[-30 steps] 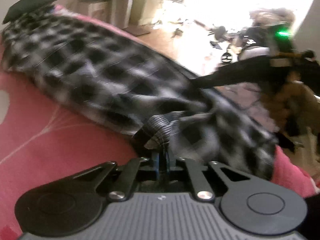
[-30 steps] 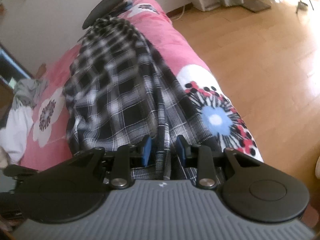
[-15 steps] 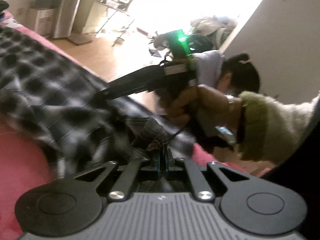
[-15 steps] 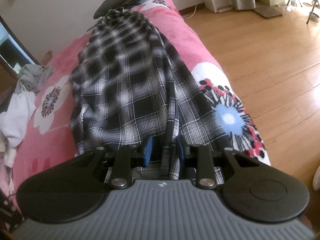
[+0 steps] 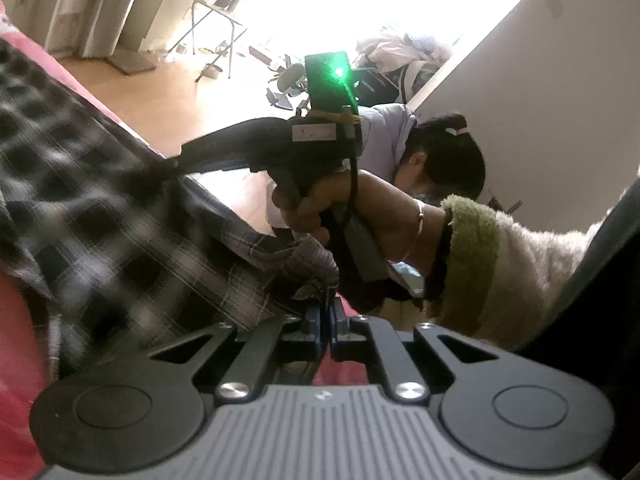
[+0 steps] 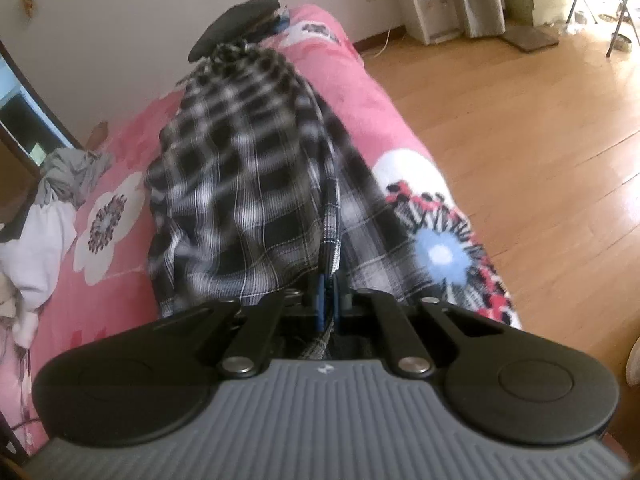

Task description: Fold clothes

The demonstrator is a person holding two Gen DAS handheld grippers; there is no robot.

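Note:
A black-and-white plaid shirt (image 6: pixel 248 184) lies lengthwise on a pink flowered blanket (image 6: pixel 360 108). My right gripper (image 6: pixel 328 300) is shut on a fold of the shirt's near edge, with cloth pinched between its blue pads. In the left wrist view the same plaid shirt (image 5: pixel 120 224) stretches off to the left, and my left gripper (image 5: pixel 326 316) is shut on a bunched corner of it. The right gripper's body (image 5: pixel 280 144), held in a person's hand (image 5: pixel 316 204), reaches in from the right onto the shirt just ahead of my left gripper.
A black cap (image 6: pixel 240 20) lies at the bed's far end. White and grey clothes (image 6: pixel 44 216) are piled at the left edge. Wooden floor (image 6: pixel 520 140) runs along the bed's right side. A person in a fleece sleeve (image 5: pixel 500 264) leans close on the right.
The right gripper's jaws have shut on the shirt fold that lay between them. The left gripper swung right with its held corner, bringing the person and the right gripper into its view.

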